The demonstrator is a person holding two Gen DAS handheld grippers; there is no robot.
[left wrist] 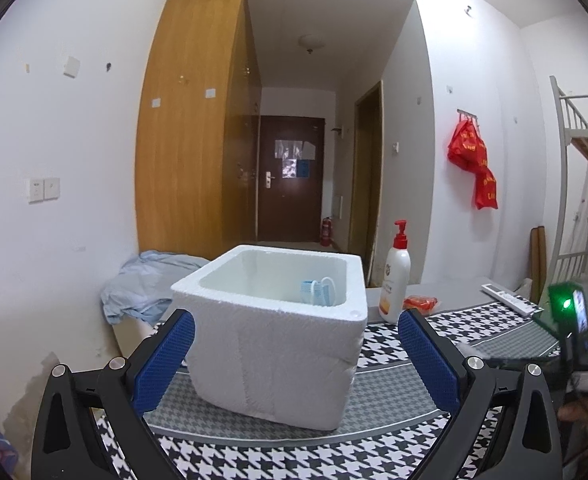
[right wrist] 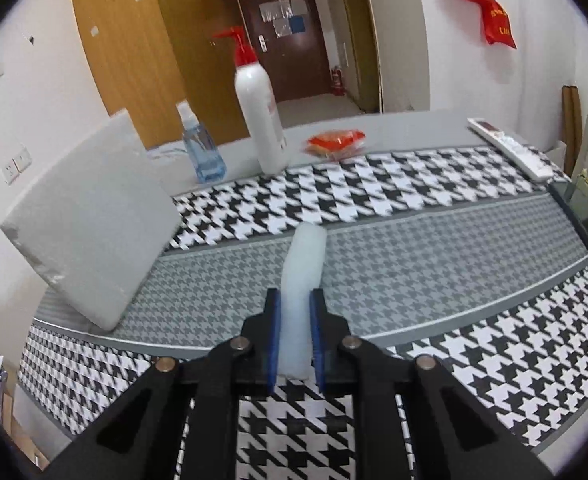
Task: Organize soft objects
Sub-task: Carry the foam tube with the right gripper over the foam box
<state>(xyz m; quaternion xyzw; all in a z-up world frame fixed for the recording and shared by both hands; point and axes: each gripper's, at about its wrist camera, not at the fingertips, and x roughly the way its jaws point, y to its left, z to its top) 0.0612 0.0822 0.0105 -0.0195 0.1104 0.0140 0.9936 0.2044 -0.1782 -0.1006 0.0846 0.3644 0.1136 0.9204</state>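
Above the houndstooth table (right wrist: 433, 208), the right gripper (right wrist: 295, 304) pinches a white foam roll (right wrist: 303, 276), while the left gripper (left wrist: 295, 330) gapes wide around the foam box (left wrist: 270, 340), not touching it.

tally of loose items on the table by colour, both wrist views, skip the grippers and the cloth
White: 4 (foam box, pump bottle, remote, soft roll pinched in the right gripper)
Blue: 2 (clear bottle, mask in the box)
Red: 1 (packet)
Total: 7
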